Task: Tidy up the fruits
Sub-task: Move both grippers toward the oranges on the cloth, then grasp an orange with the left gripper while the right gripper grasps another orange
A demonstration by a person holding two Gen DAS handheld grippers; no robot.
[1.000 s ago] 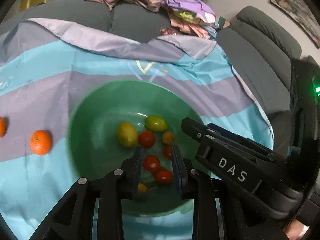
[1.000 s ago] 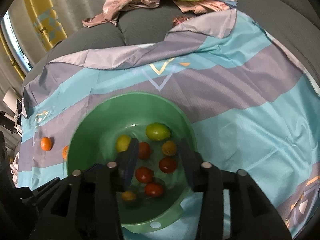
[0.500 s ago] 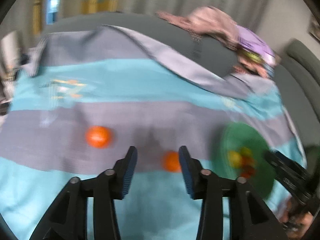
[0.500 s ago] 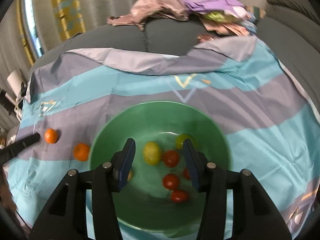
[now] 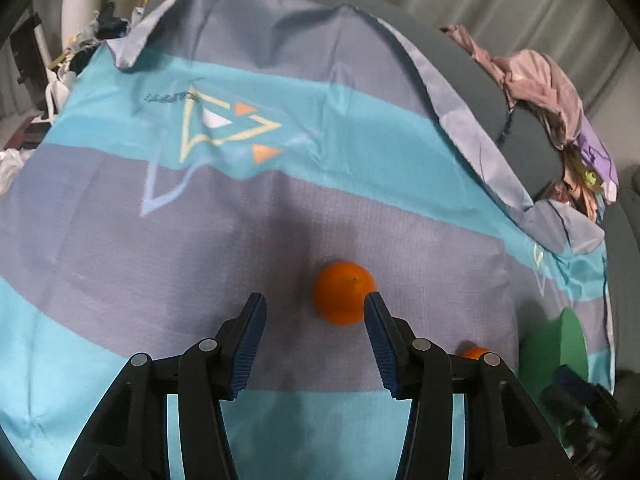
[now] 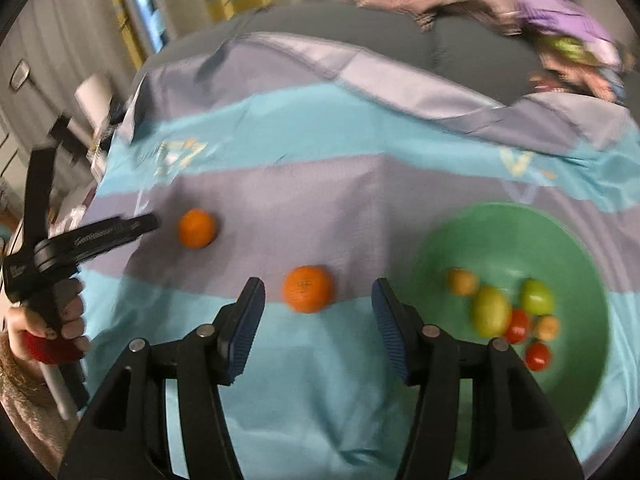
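Observation:
Two oranges lie on the striped blue and grey cloth. My left gripper is open, and the far orange sits just ahead of it, close to the right fingertip. My right gripper is open with the near orange just ahead between its fingertips. The far orange also shows in the right wrist view, with the left gripper pointing at it. The green bowl holds several small red, green and yellow fruits. In the left wrist view the near orange peeks from behind the right finger.
The cloth covers a grey sofa. A pile of pink and purple clothes lies on the backrest. The green bowl's rim shows at the right edge of the left wrist view. Clutter stands beyond the cloth's left edge.
Both grippers have swung left away from the bowl. The left one now faces the far orange and the right one faces the near orange. Both jaws have opened wider.

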